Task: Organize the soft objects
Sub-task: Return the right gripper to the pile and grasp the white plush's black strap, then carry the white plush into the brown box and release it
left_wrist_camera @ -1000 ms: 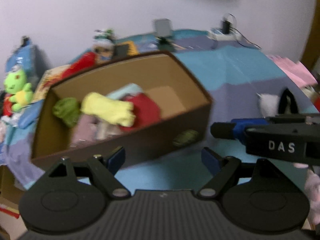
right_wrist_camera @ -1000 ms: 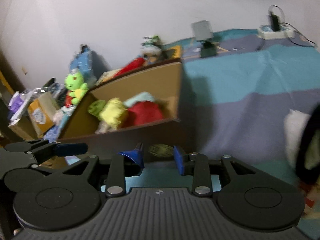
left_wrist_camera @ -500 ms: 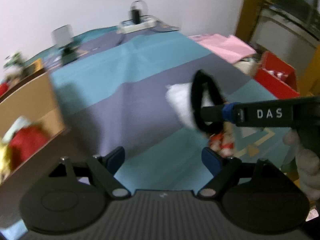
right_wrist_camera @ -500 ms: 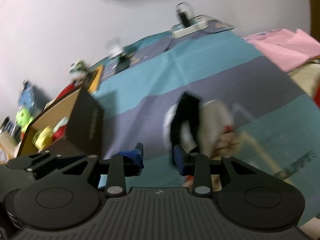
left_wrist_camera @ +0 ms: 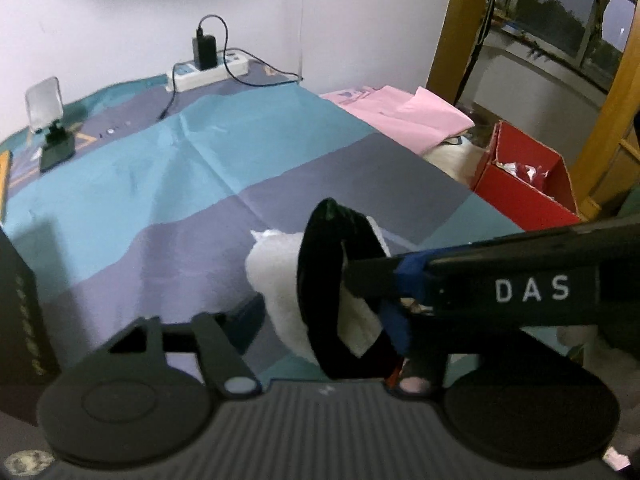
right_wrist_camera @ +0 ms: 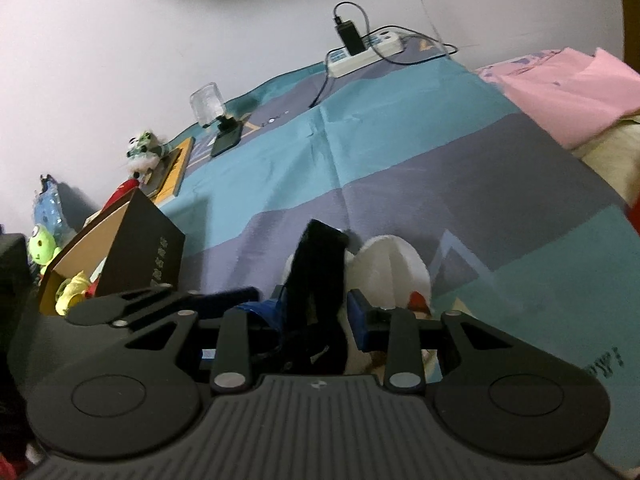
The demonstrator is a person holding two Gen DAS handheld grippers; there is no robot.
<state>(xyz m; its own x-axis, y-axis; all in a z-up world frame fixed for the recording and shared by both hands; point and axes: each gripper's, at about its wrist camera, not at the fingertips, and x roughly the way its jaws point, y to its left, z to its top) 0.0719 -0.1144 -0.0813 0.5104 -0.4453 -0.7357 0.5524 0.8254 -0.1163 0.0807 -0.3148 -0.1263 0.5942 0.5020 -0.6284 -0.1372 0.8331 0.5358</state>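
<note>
Your left tool [left_wrist_camera: 324, 334] is closing around the fluffy white toy [left_wrist_camera: 280, 276] with the black band [left_wrist_camera: 320, 280], which lies on the blue and grey cloth [left_wrist_camera: 200, 168]. Your right tool [right_wrist_camera: 316, 312] is closing too, with the black band [right_wrist_camera: 316, 272] between its blue pads. I cannot tell if either tool is squeezing yet. The brown box [right_wrist_camera: 132, 248] of soft toys sits to the left.

dim indoor light falls on my views; the white wall [left_wrist_camera: 120, 20] carries soft shadows, edges bend fisheye-style, and close parts blur.
</note>
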